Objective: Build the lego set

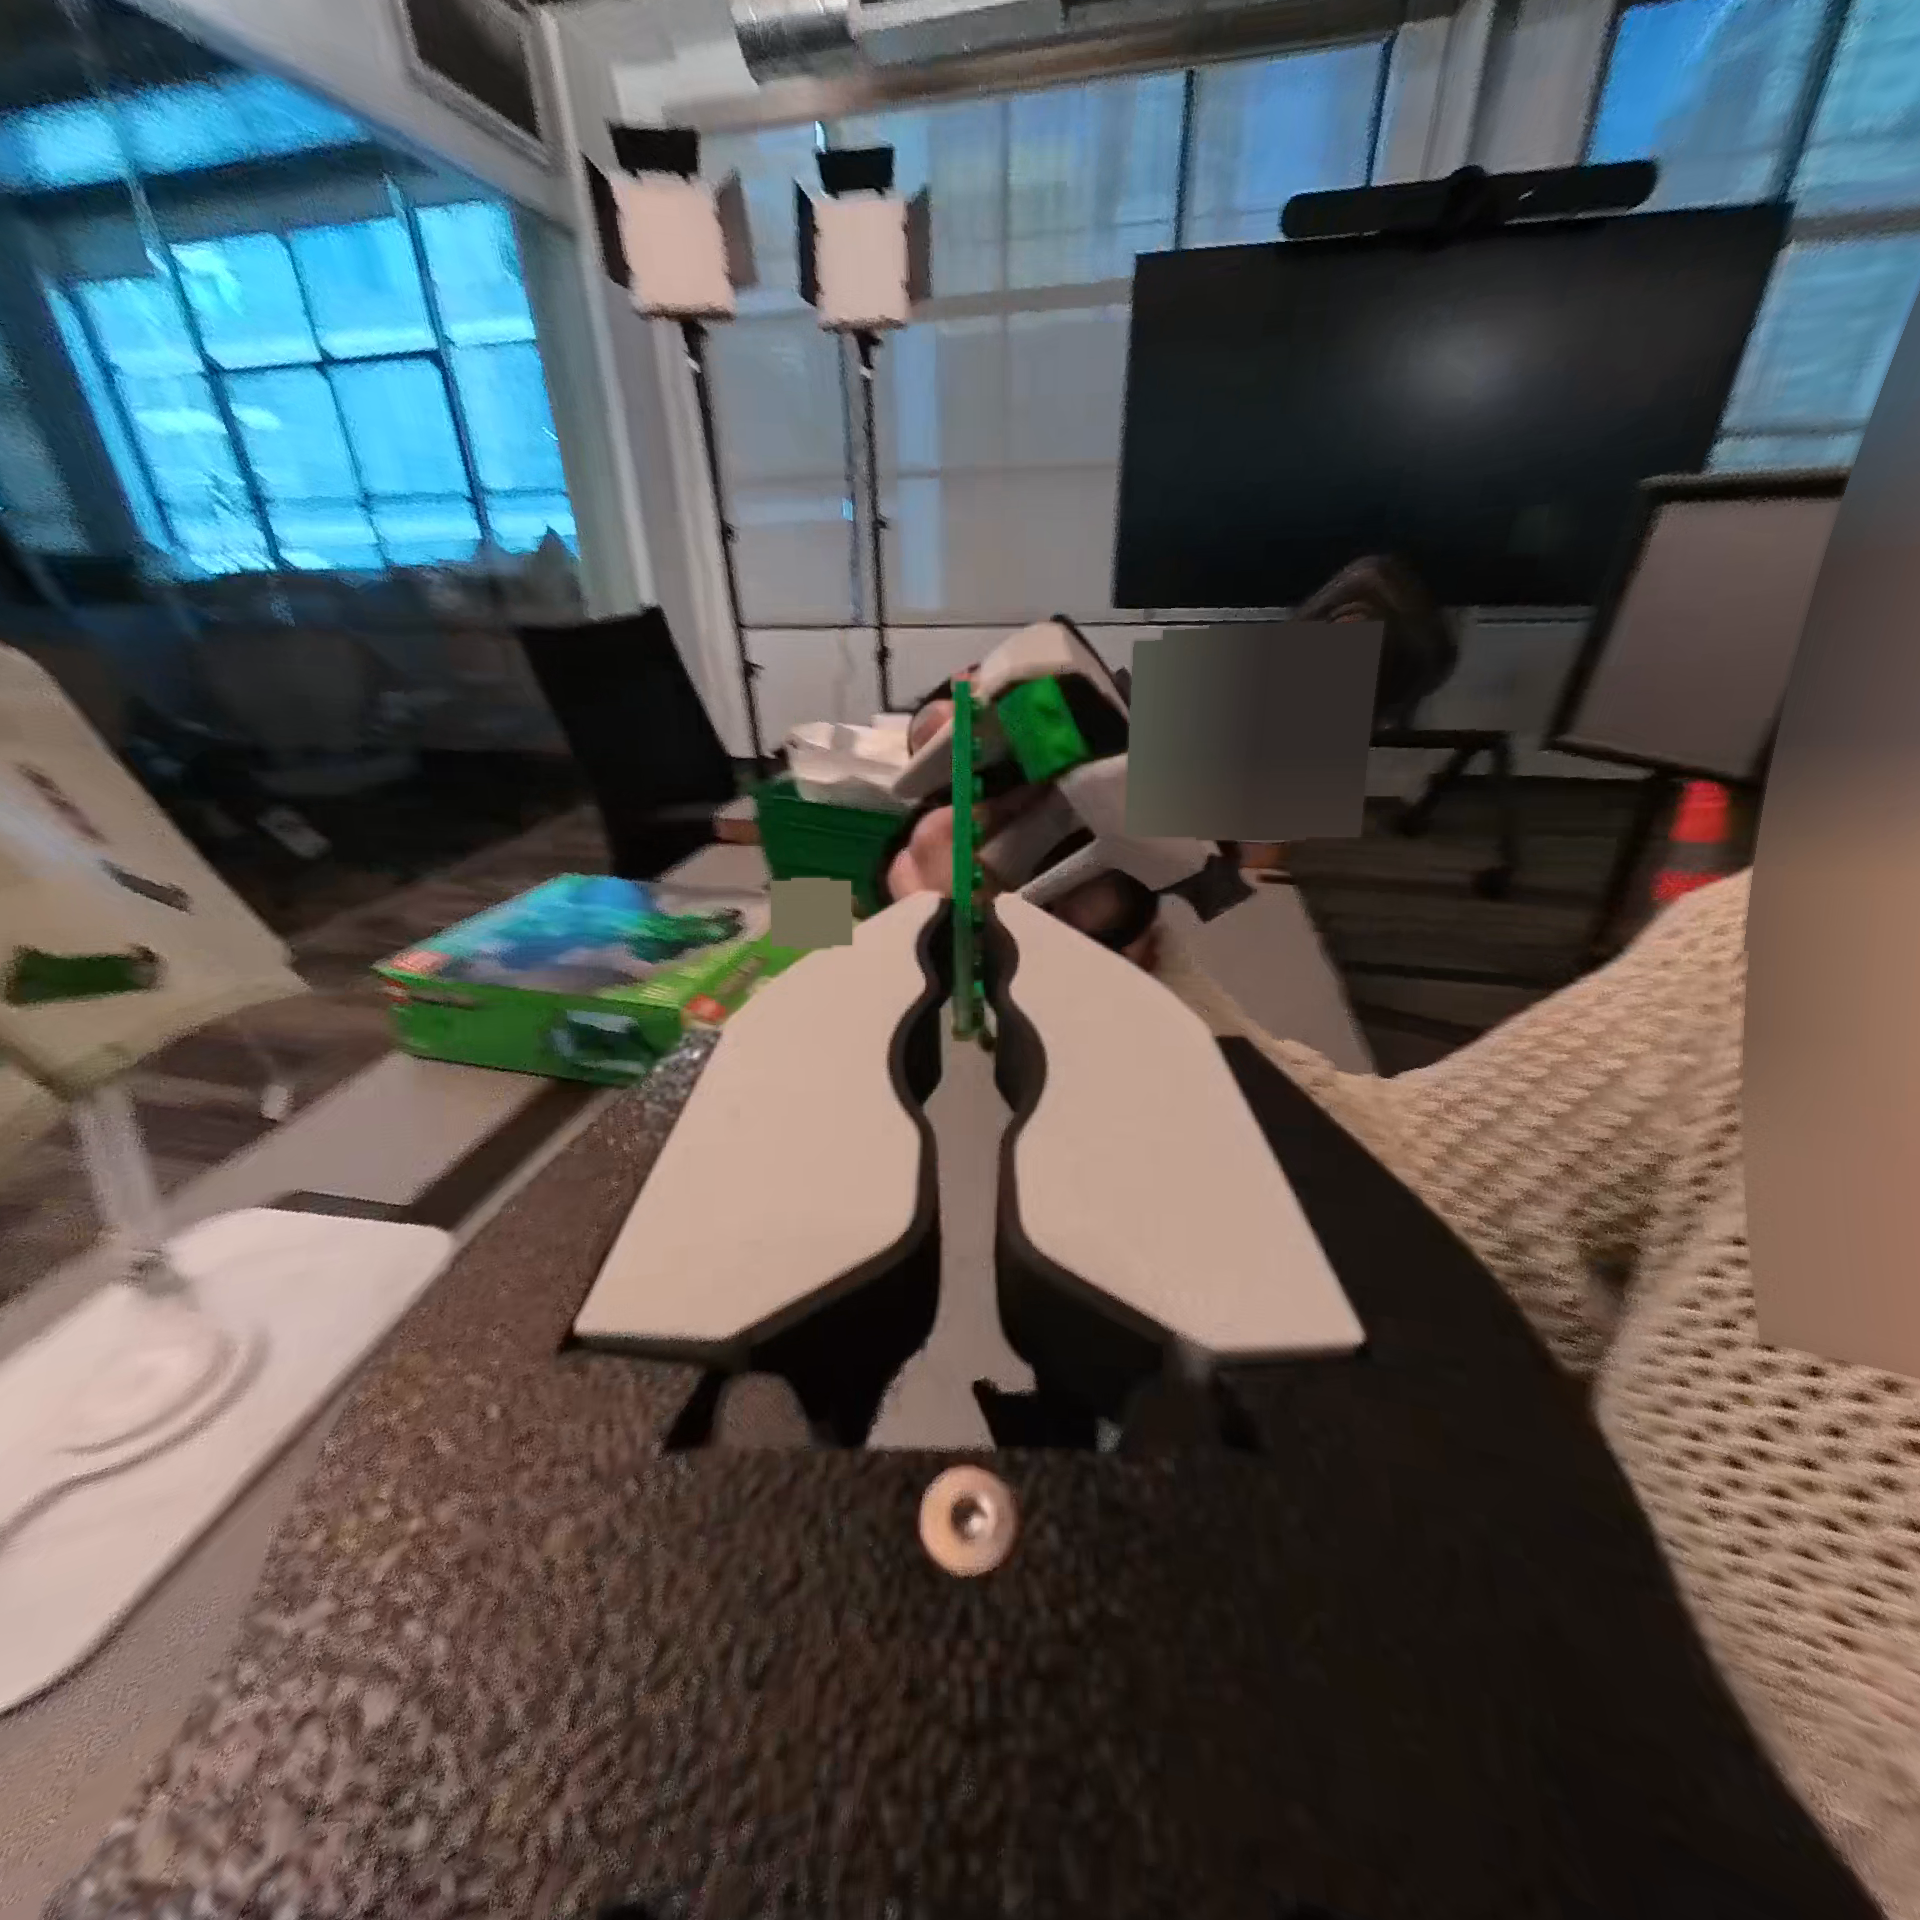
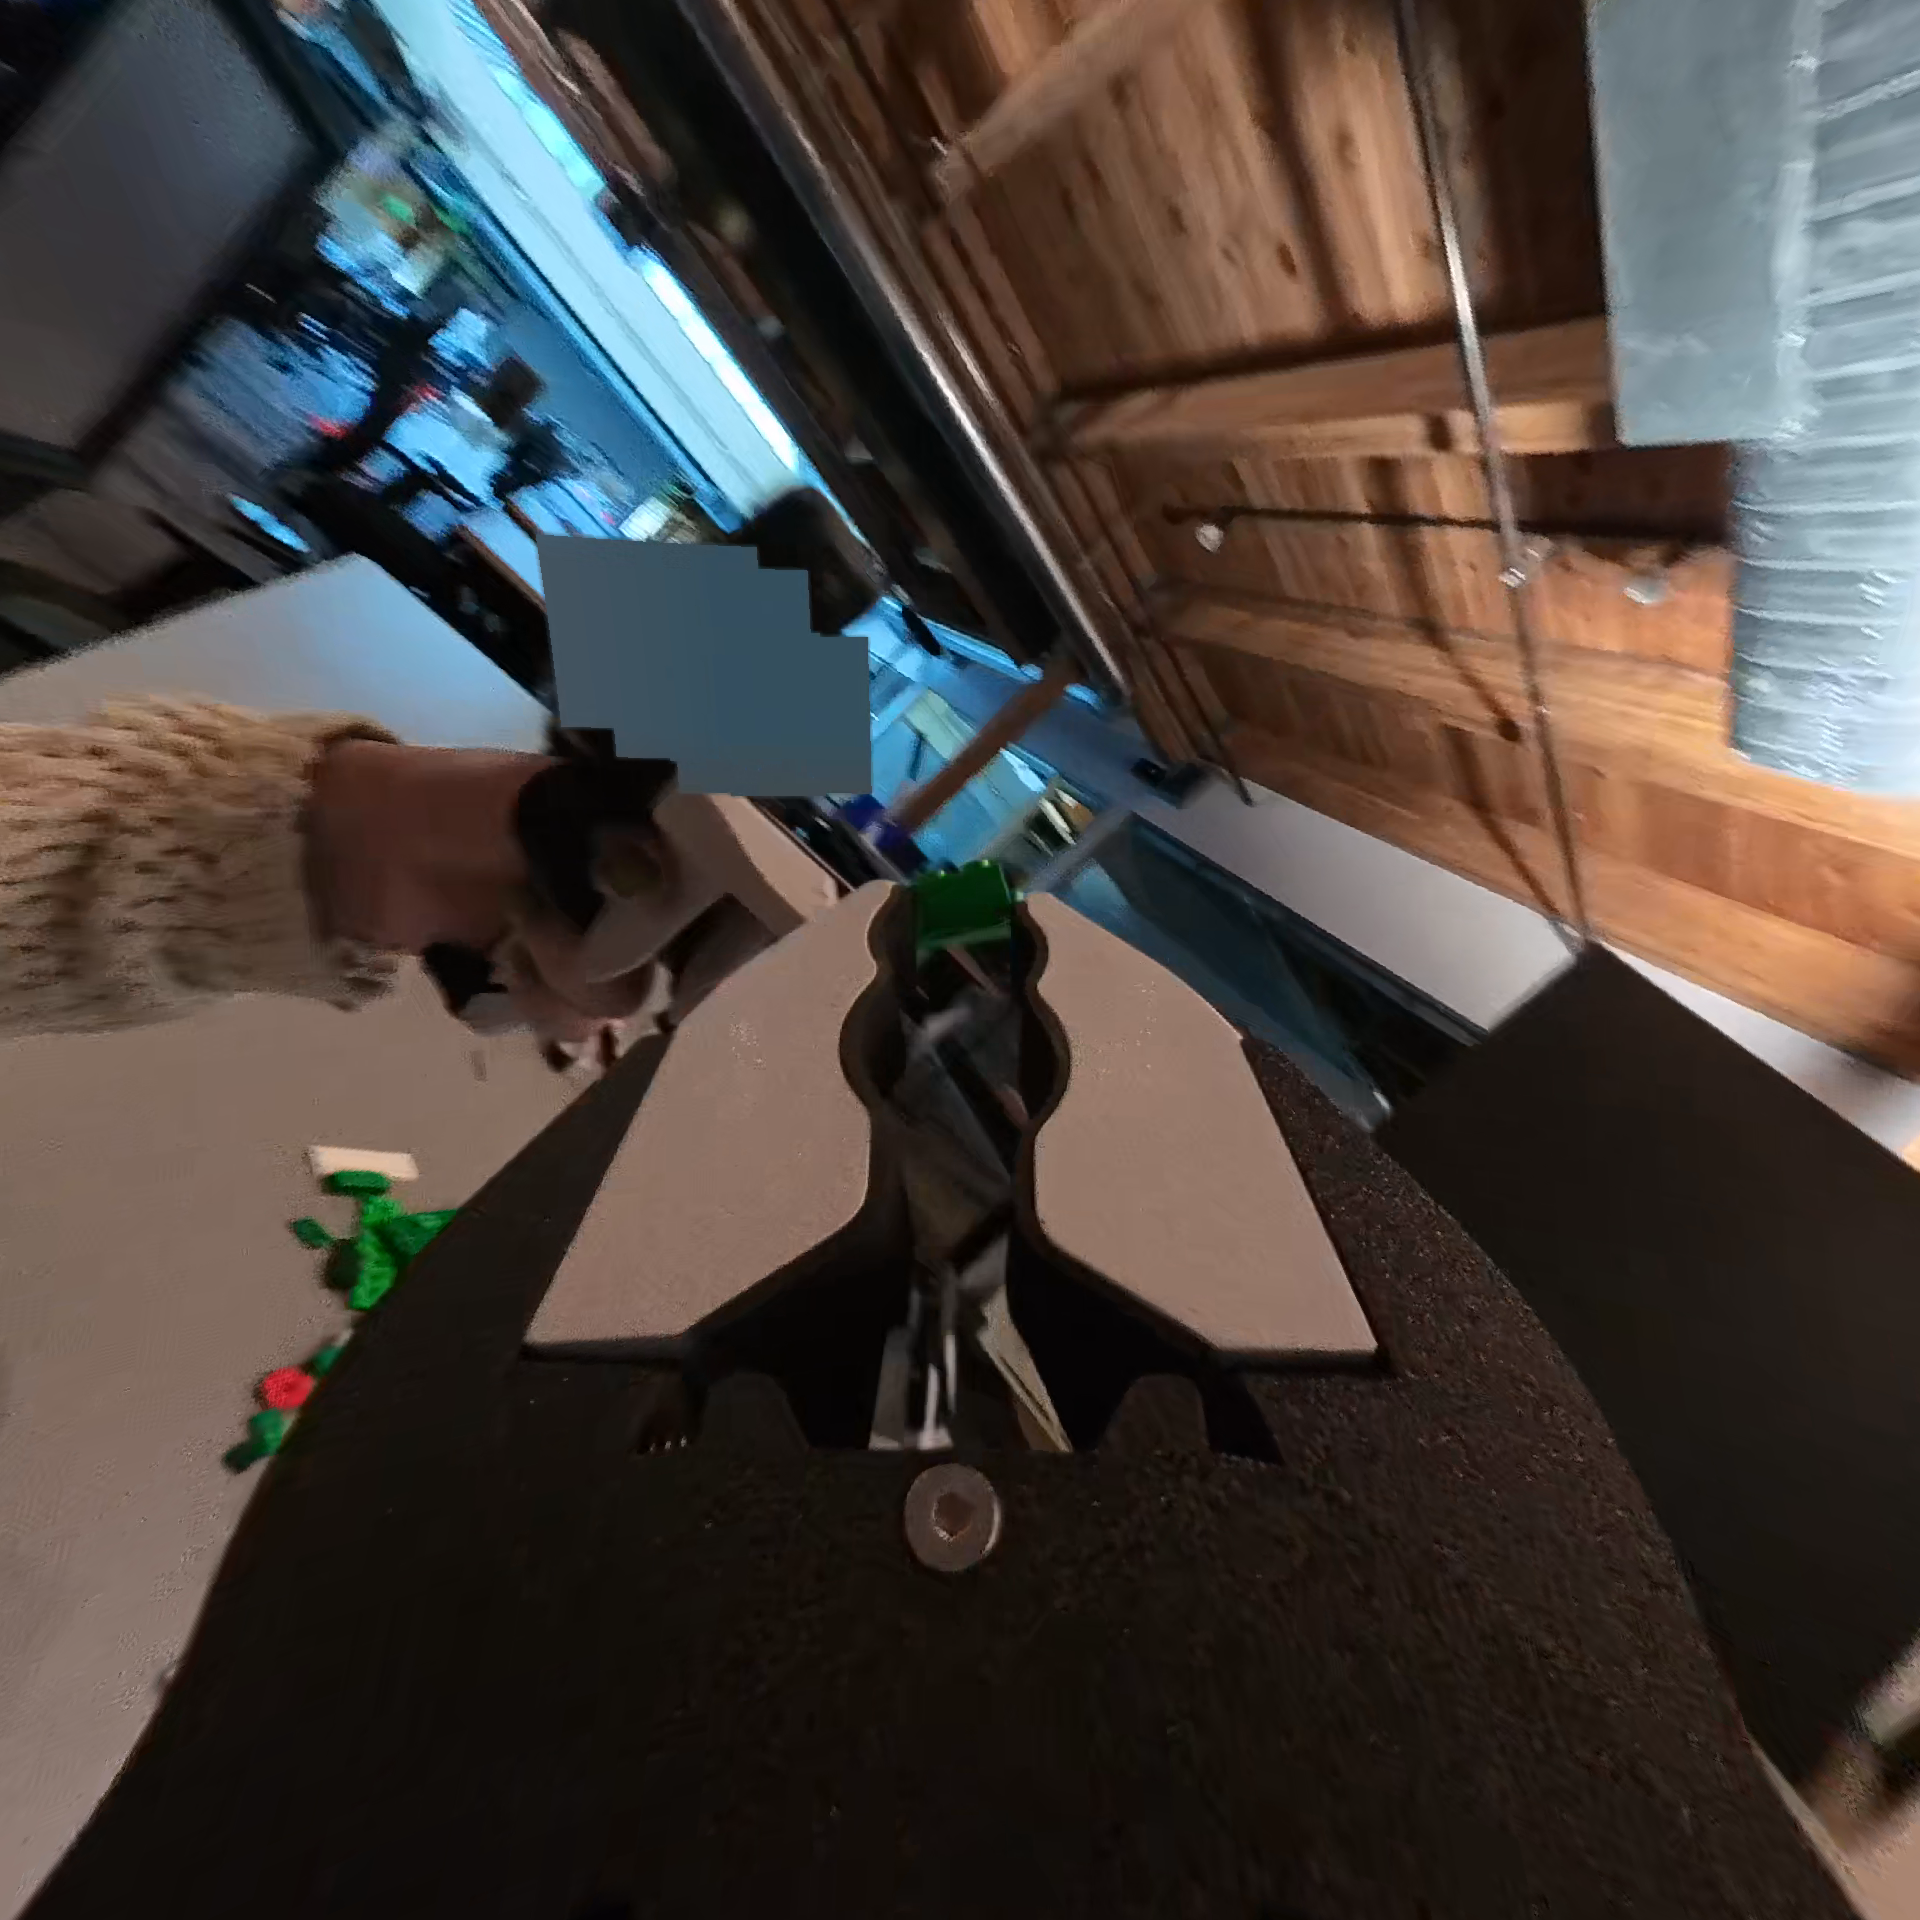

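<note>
The left gripper is pinching a thin green plate edge-on at the frame centre. The right gripper is clamping a green brick at its tips, facing the plate in the air. Loose pieces are lying on the table at lower left, so the building seems to be only beginning.

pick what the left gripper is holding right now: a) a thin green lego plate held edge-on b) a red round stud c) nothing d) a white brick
a: the left gripper is shut on a thin green plate that stands edge-on between its fingertips.
</note>
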A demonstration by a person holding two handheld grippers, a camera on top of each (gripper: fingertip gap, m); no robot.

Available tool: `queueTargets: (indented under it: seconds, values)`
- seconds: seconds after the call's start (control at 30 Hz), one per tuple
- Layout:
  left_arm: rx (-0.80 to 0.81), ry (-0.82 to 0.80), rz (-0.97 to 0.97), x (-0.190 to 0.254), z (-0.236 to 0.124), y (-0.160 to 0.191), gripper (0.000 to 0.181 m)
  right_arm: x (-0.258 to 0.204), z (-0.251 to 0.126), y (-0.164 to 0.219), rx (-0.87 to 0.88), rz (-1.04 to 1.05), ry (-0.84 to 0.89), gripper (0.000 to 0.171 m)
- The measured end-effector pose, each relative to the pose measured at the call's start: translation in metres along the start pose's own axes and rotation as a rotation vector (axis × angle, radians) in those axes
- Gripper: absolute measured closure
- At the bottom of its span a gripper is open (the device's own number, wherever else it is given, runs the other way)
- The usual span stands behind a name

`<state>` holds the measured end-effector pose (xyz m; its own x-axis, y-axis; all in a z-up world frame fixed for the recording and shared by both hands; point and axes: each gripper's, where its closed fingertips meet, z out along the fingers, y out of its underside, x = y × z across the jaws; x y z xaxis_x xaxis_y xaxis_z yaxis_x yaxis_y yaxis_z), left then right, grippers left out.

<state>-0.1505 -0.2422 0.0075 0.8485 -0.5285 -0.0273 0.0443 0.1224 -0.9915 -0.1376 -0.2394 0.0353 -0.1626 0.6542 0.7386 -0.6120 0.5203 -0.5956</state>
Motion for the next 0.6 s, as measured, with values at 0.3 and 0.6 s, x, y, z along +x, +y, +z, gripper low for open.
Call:
queueTargets:
  seconds: [0.3, 0.6]
  values:
    - [-0.116, 0.341, -0.367, 0.017, -0.008, 0.026, 0.178, -0.027, -0.02, -0.016, 0.118, 0.057, -0.252, 0.154]
    - [-0.173, 0.76, -0.505, 0.057, -0.017, 0.042, 0.178, -0.06, -0.023, -0.019, 0.015, 0.067, -0.446, 0.154]
